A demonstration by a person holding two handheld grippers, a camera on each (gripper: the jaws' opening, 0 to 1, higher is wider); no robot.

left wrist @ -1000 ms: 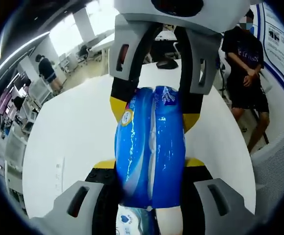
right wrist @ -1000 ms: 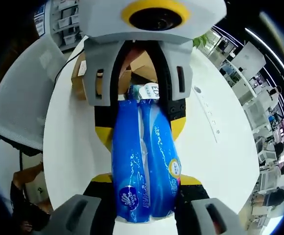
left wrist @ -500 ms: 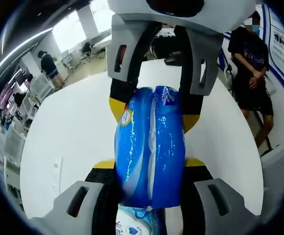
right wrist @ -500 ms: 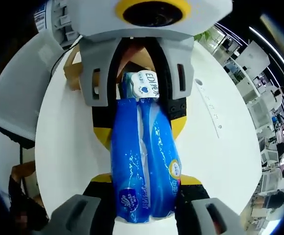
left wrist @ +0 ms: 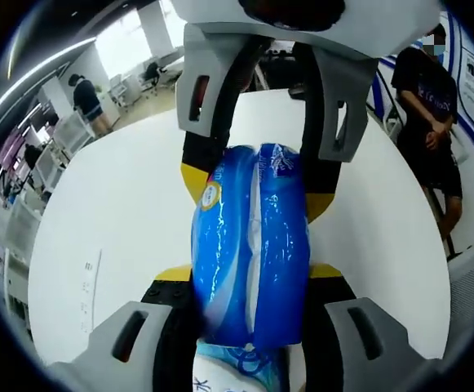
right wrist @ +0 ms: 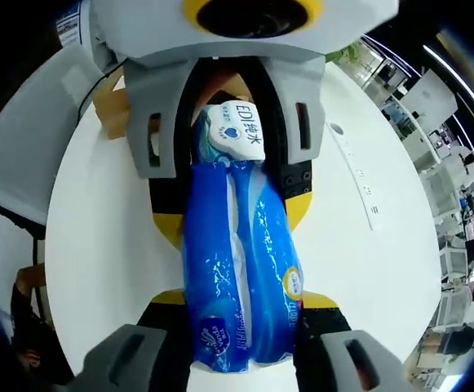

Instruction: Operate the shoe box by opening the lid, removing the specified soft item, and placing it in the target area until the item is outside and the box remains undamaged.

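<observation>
A soft blue tissue pack [left wrist: 249, 245] is held over the white round table [left wrist: 114, 212] by both grippers, one at each end. In the left gripper view my left gripper [left wrist: 249, 276] is shut on its near end, and my right gripper [left wrist: 257, 188] comes in from the top, shut on the far end. In the right gripper view my right gripper [right wrist: 241, 298] clamps the tissue pack [right wrist: 237, 269] near its blue end. There my left gripper [right wrist: 235, 219] clamps it further up, with the pack's white printed end [right wrist: 230, 135] sticking out between its arms. The brown cardboard shoe box [right wrist: 110, 110] lies behind, mostly hidden.
A person [left wrist: 428, 106] stands by the table's far right edge, and another [left wrist: 86, 98] is among the desks at the back left. A grey chair back [right wrist: 20, 163] stands beside the table. A pale marked strip [right wrist: 359, 184] lies on the tabletop.
Both grippers keep their hold on the pack. In the right gripper view more of the pack's white end shows, and the box is more hidden behind the left gripper. The backgrounds shifted with the hands.
</observation>
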